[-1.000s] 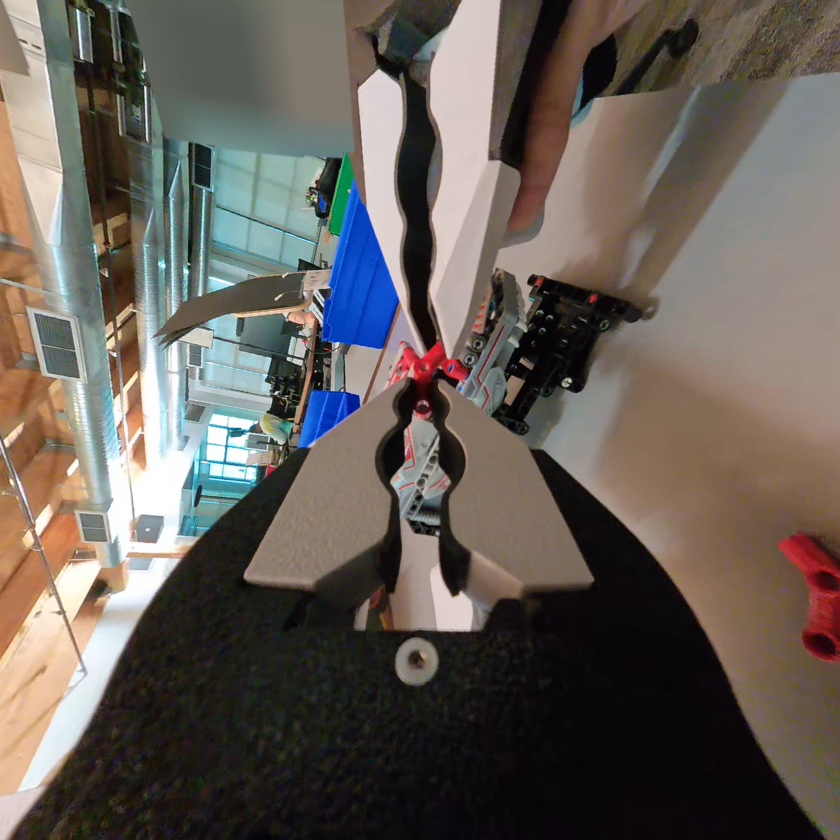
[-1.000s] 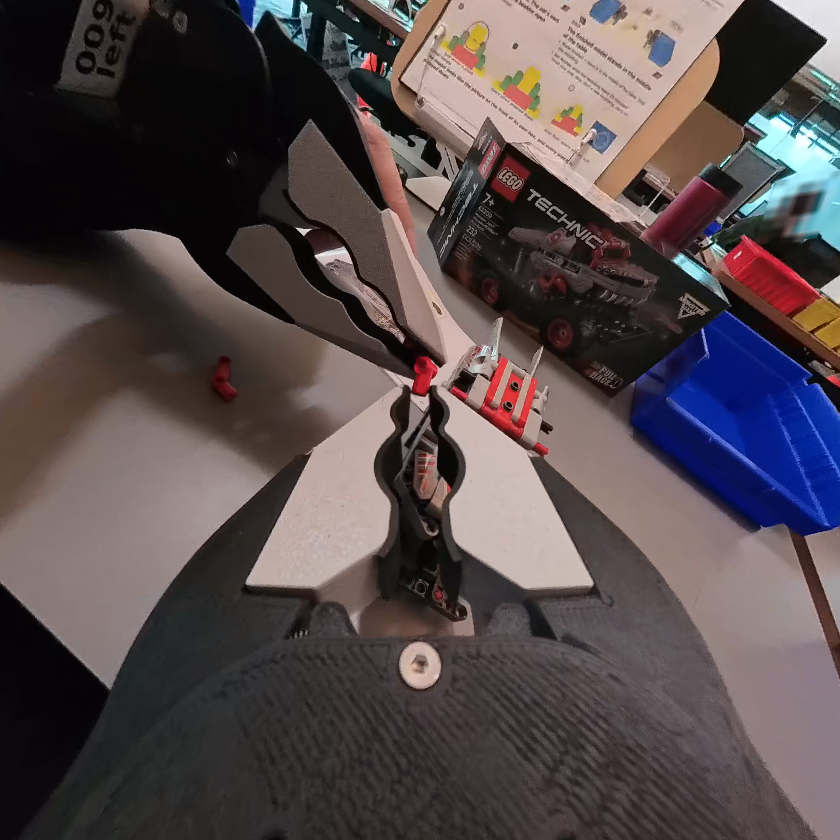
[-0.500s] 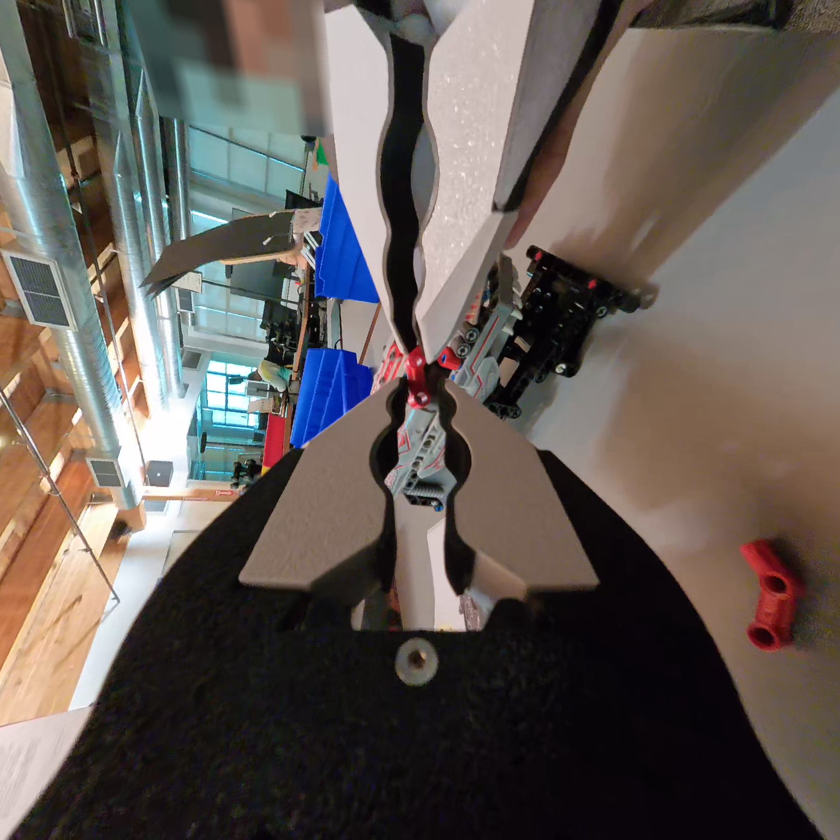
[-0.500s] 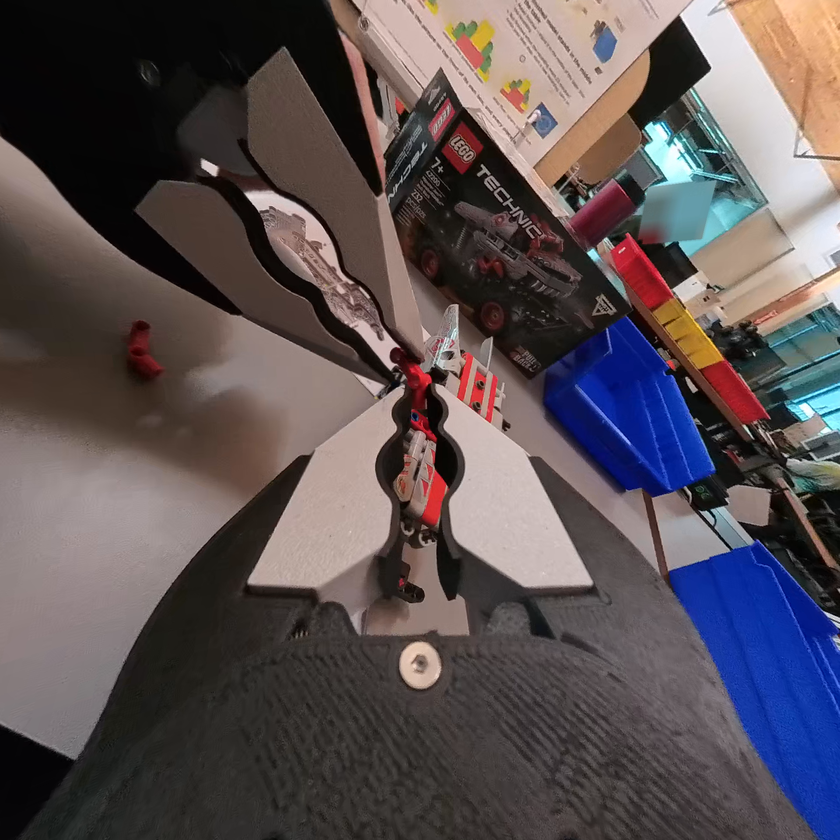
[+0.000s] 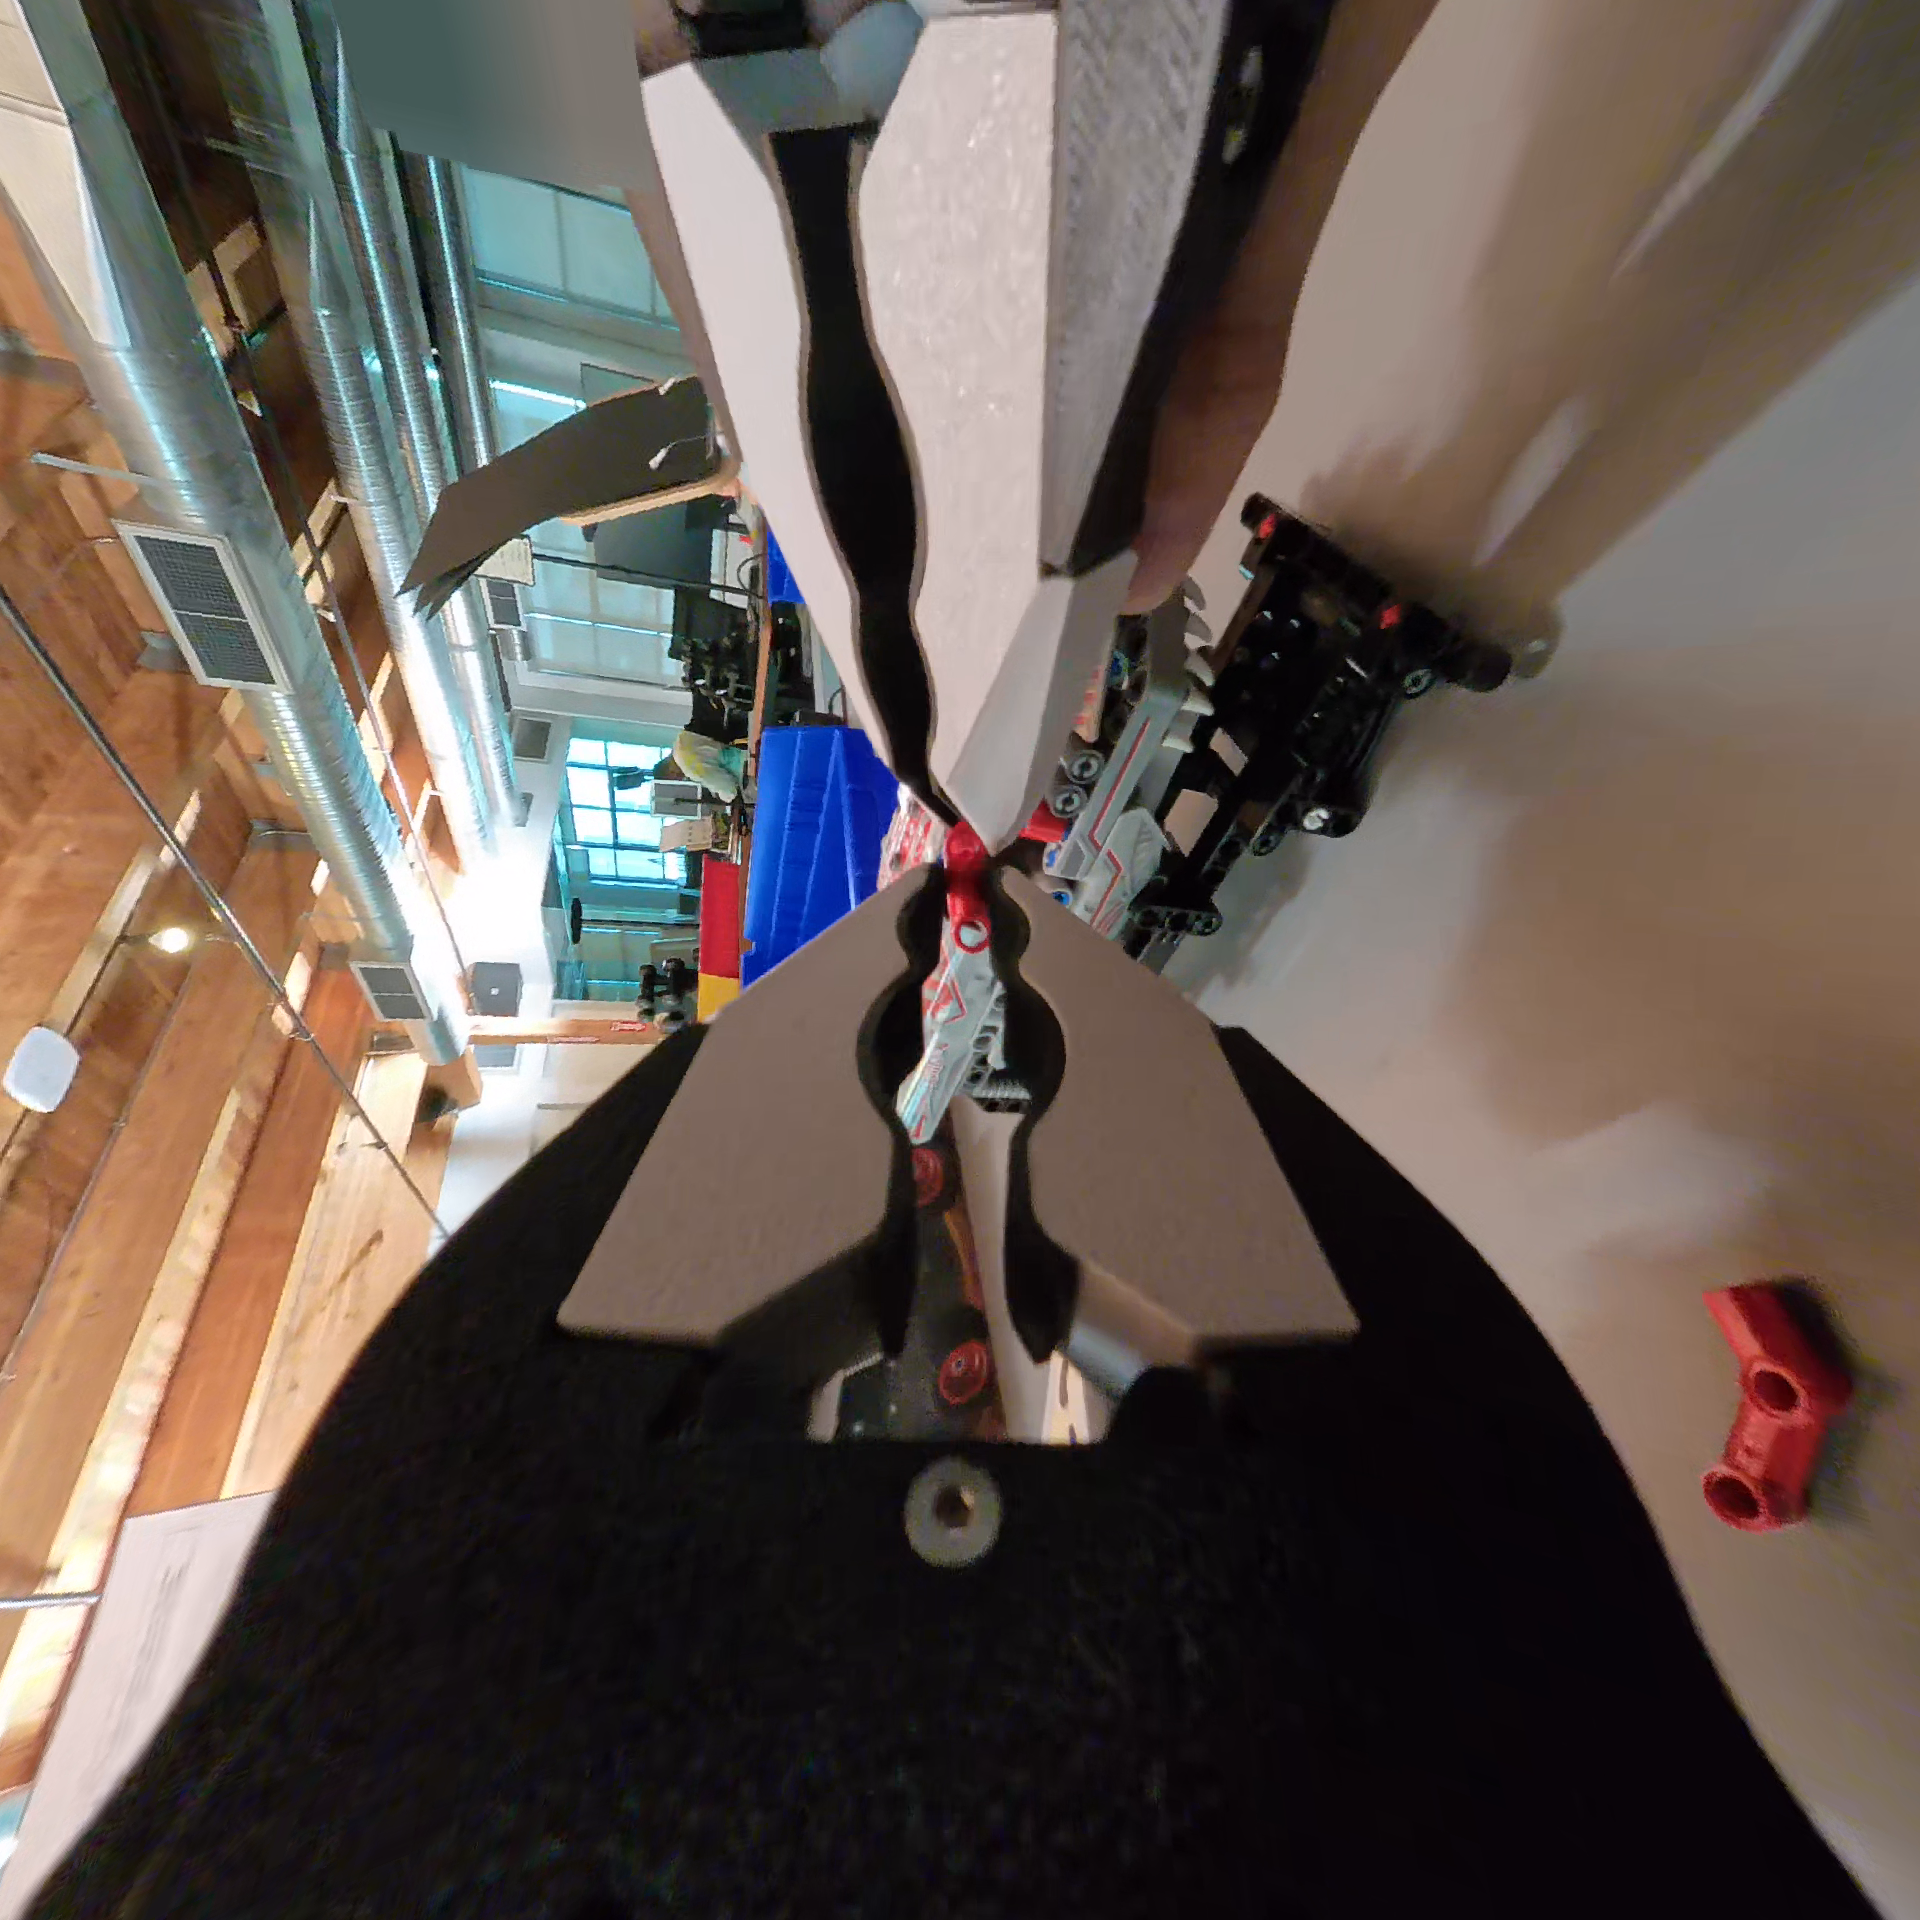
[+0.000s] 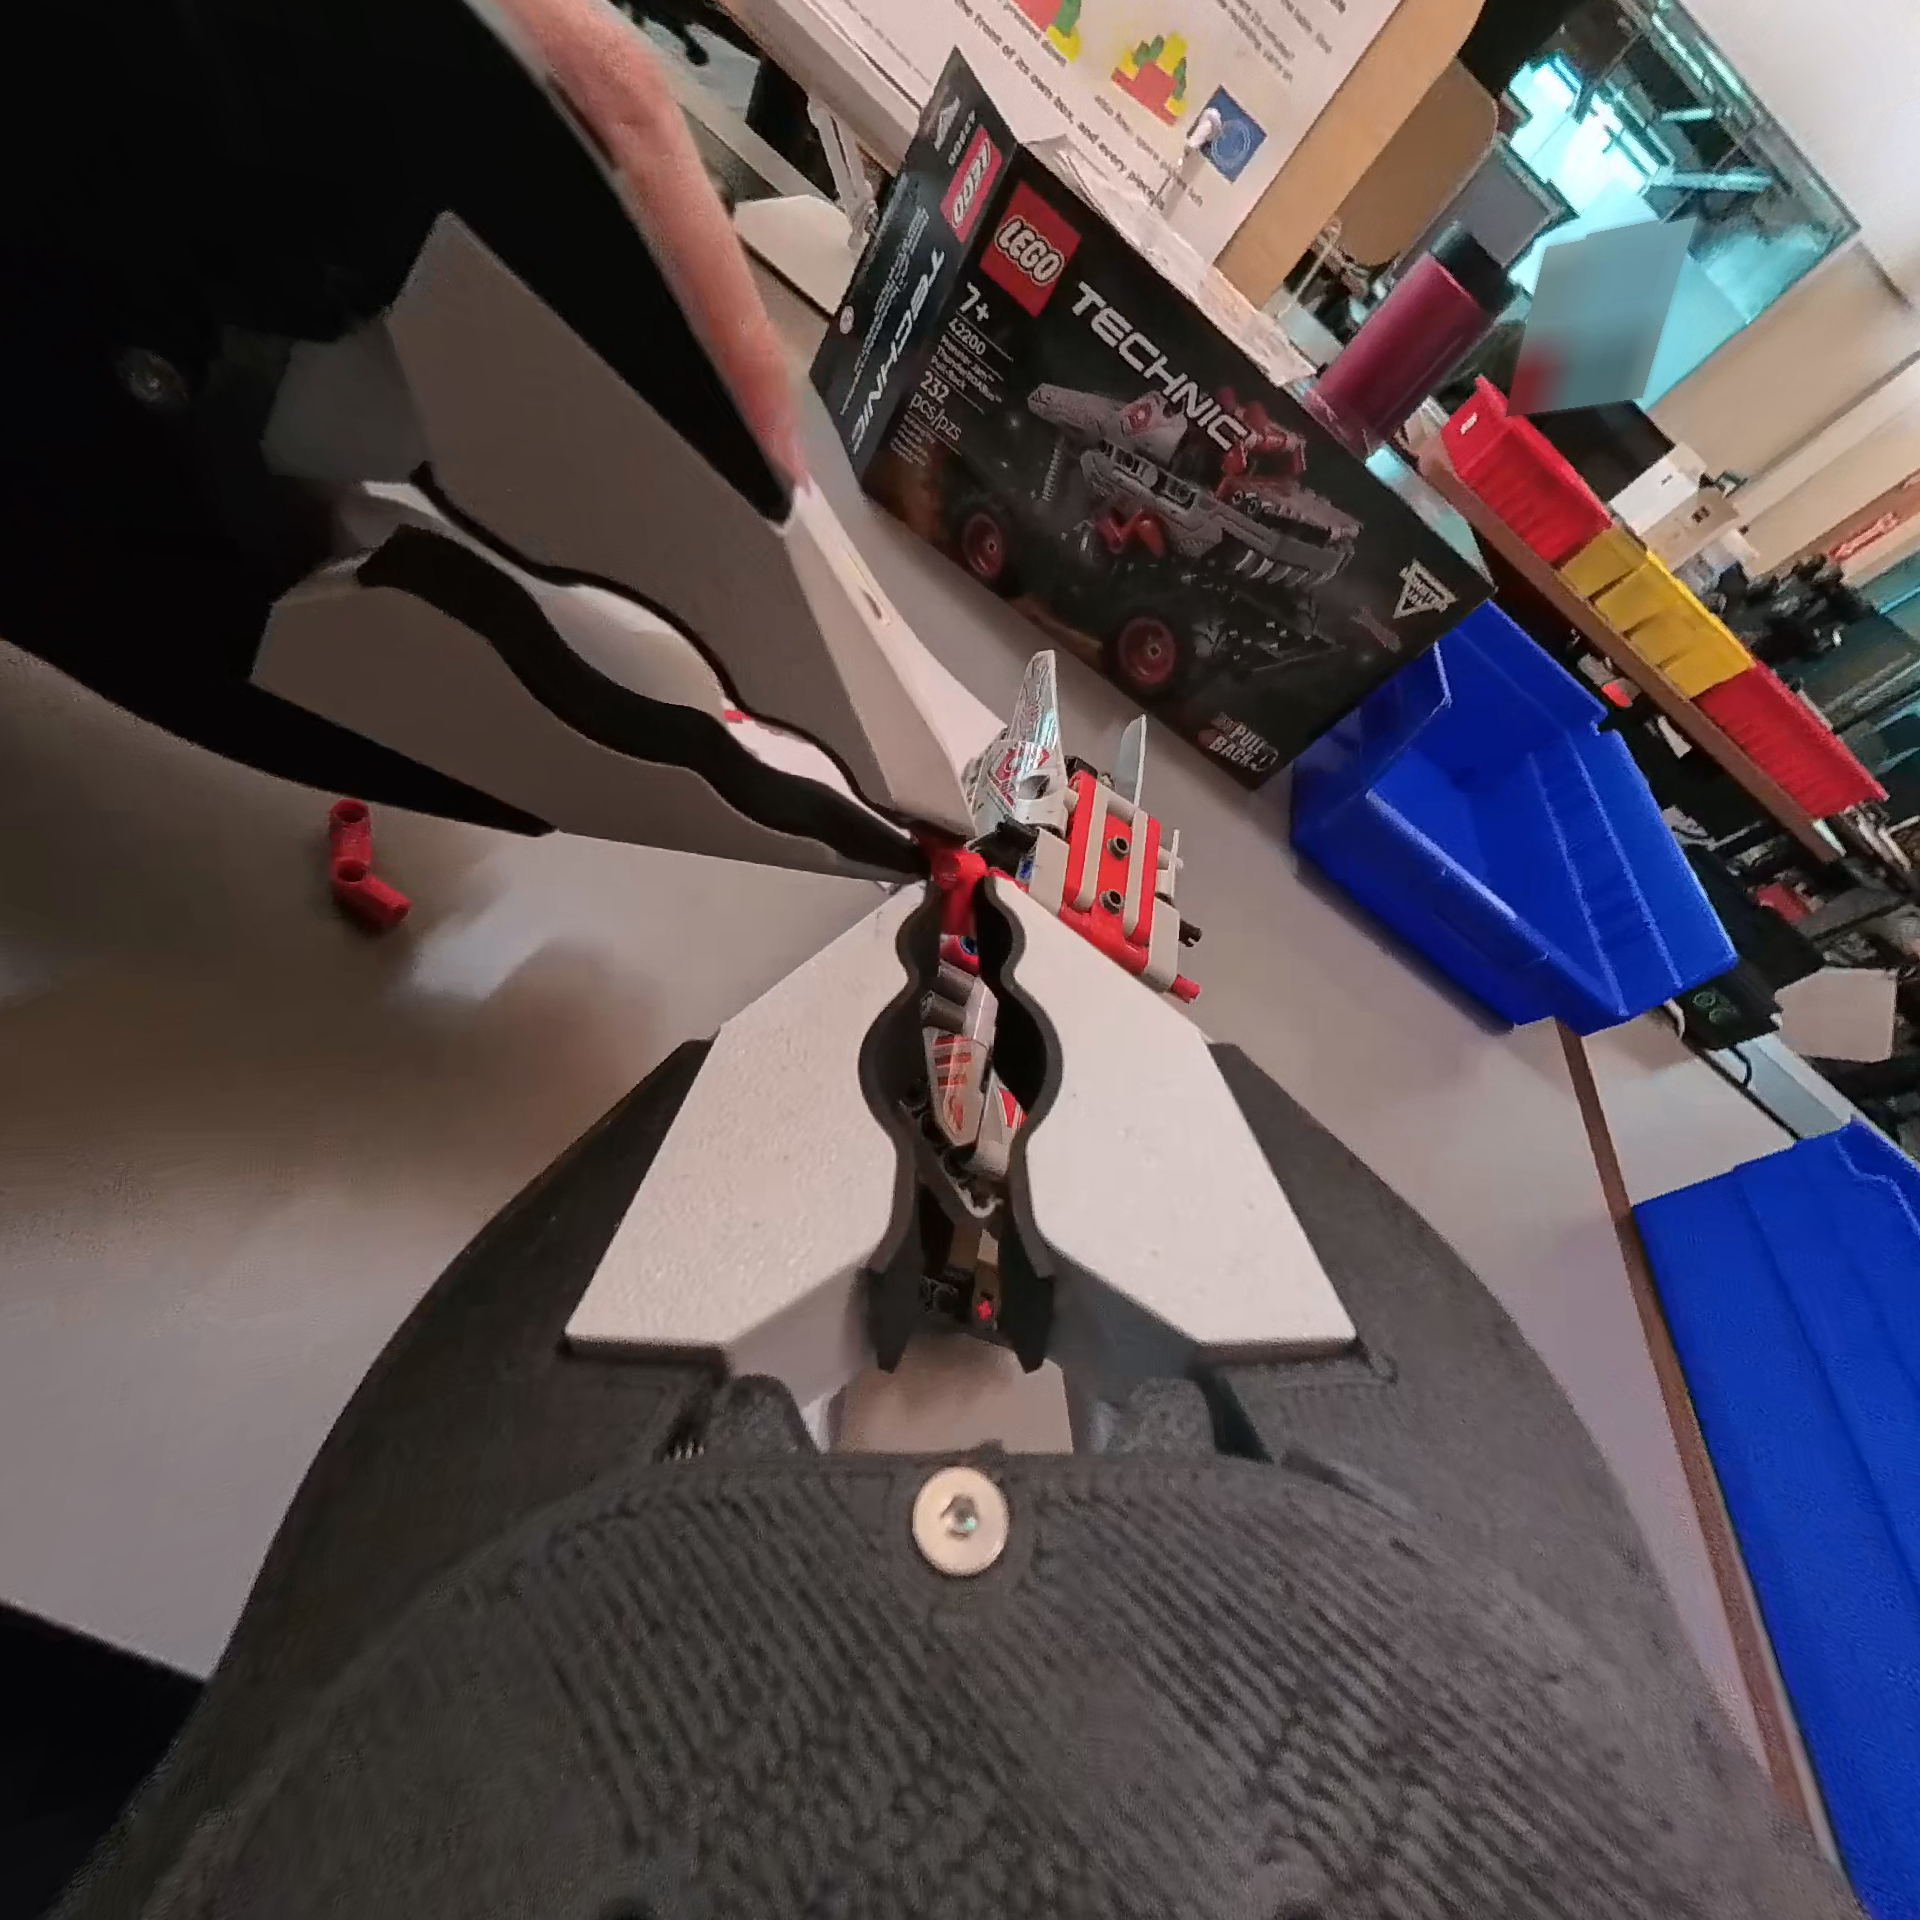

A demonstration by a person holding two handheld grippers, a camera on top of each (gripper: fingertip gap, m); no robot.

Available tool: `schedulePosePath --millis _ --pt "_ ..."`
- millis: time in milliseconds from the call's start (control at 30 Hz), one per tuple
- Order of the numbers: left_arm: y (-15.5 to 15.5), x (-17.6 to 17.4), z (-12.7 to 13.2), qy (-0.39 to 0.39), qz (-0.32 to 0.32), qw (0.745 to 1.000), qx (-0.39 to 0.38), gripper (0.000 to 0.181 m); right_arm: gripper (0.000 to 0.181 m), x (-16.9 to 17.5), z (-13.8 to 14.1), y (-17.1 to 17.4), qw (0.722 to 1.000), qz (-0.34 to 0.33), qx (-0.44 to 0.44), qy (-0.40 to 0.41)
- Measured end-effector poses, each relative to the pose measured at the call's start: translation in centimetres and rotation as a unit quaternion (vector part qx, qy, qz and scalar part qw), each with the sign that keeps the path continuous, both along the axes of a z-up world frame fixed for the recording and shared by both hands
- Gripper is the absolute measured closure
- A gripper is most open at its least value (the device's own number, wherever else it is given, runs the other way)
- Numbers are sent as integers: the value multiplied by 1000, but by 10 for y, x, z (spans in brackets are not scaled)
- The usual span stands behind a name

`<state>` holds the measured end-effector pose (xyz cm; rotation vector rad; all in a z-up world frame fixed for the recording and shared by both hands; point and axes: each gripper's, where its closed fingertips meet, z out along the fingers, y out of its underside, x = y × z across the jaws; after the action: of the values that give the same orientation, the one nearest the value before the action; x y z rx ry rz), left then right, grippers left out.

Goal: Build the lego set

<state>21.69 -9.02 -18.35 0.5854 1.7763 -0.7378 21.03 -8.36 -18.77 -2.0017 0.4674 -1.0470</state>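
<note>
**Connector meets part, tip to tip, above the bench**

Layout, biggest first. Grey bench (image 6: pixel 260 1143) carries everything. At the back stands the dark box of the set (image 6: pixel 1143 468), with a blue bin (image 6: pixel 1507 831) just beside it. The part-built model (image 6: pixel 1101 883) sits on the bench, just past the tips in this view.

Left hand-held gripper (image 5: pixel 964 883): jaws all but closed, pinching a small red connector (image 6: pixel 948 868) at the very tips.

Right hand-held gripper (image 6: pixel 954 899): jaws narrowed round a grey-and-red part (image 6: pixel 961 1070), which lies along the slot between the fingers. How firmly it is clamped I can't tell.

The two sets of tips meet nose to nose, the connector touching the end of the part. I judge this to be the press-in step, not yet seated.

A spare red connector (image 5: pixel 1777 1403) lies loose on the bench, well apart.

Risks:
- The connector is held by a sliver only, so an off-axis push could twist it out and drop it.
- The part may swivel in the wavy slot under load and spoil the line-up.
- The tips could collide before the peg seats and block the push.
- My view of the joint is mostly hidden by the fingers, so a half-seated peg could pass unnoticed.
</note>
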Motion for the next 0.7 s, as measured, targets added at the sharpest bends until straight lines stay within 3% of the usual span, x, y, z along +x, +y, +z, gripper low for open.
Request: schedulePosePath --millis 700 --pt "1 6 -4 51 40 998 -17 176 176 -1 0 2 1000 5 23 17"
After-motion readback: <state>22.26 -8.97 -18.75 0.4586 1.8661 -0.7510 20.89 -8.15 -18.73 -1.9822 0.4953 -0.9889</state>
